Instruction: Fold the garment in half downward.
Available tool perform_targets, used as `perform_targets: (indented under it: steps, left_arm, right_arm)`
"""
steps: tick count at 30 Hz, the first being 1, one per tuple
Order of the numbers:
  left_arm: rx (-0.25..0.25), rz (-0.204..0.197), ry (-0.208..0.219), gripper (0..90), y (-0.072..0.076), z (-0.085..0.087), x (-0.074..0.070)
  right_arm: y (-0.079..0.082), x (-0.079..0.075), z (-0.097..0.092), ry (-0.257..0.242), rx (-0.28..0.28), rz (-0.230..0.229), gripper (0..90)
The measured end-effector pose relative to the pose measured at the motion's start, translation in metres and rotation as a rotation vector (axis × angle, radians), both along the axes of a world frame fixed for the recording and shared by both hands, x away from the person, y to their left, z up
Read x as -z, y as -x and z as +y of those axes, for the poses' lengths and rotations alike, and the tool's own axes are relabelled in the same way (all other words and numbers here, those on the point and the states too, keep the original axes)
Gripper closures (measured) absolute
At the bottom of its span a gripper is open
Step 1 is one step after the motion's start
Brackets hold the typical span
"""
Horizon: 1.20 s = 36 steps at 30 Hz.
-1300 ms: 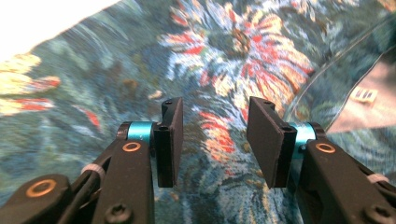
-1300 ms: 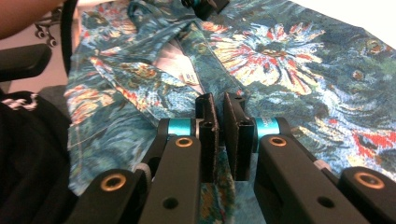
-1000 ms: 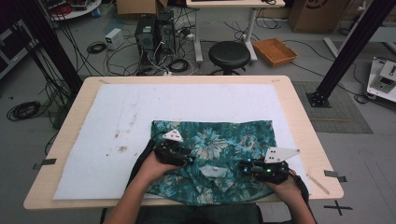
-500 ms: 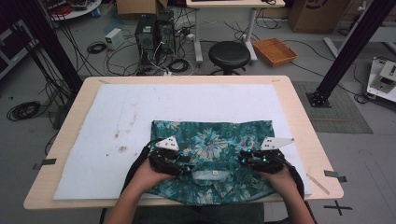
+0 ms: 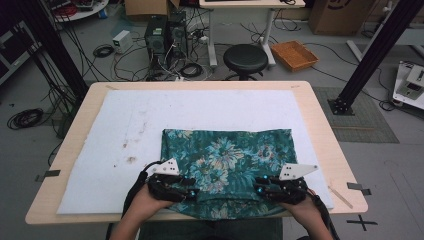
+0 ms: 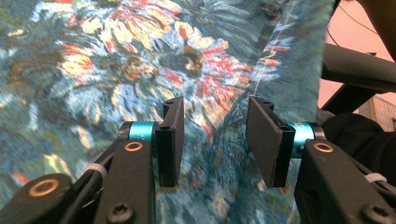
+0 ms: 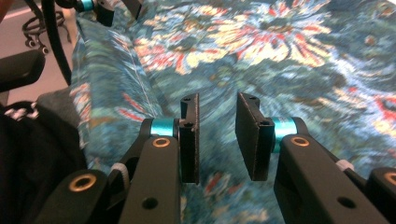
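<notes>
The left gripper (image 5: pixel 192 192) and right gripper (image 5: pixel 257 189) rest on the near edge of the cloth (image 5: pixel 227 160) in the high view, jaws pointing toward each other, a folded strip of cloth between them; the cloth spreads away from both over the white mat (image 5: pixel 125 125) on the table (image 5: pixel 325 145), with its near hem hanging over the table edge below the hands. Since a second ago the left gripper has slid outward along the hem and the right one has turned to face inward, so the two sit wider apart and level with each other, and the cloth lies flatter and squarer. In the left gripper view, the left gripper (image 6: pixel 215 140) stands partly open, its pads apart with a raised fold of cloth (image 6: pixel 93 70) running up between them; neither pad presses on it. In the right gripper view, the right gripper (image 7: pixel 217 135) has just been opening and its jaws are parted a little, with flat cloth (image 7: pixel 280 46) beneath and ahead of them and nothing pinched; the hem fold runs off to their left, toward the other gripper (image 7: pixel 100 7) at the top.
</notes>
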<state>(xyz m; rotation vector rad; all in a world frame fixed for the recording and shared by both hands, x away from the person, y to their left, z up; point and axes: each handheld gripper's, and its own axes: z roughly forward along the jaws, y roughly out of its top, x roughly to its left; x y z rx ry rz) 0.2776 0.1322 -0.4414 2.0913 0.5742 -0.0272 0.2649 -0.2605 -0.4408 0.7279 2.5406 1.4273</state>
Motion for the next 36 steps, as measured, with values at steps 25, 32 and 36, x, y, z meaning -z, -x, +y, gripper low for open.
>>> perform_targets:
  steps: [25, 32, 36]
  left_arm:
    - [-0.140, -0.026, -0.066, 68.0, 0.008, 0.030, 0.010]
    - [-0.104, -0.024, -0.057, 87.7, 0.010, 0.027, 0.012]
    - [-0.109, -0.027, -0.040, 89.6, 0.014, 0.035, 0.010]
  right_arm:
    - [0.006, 0.000, -0.049, 0.027, 0.305, 0.023, 60.8]
    - [0.000, 0.015, -0.051, 0.074, 0.322, 0.064, 77.7]
    - [0.000, 0.013, -0.049, 0.095, 0.316, 0.068, 88.7]
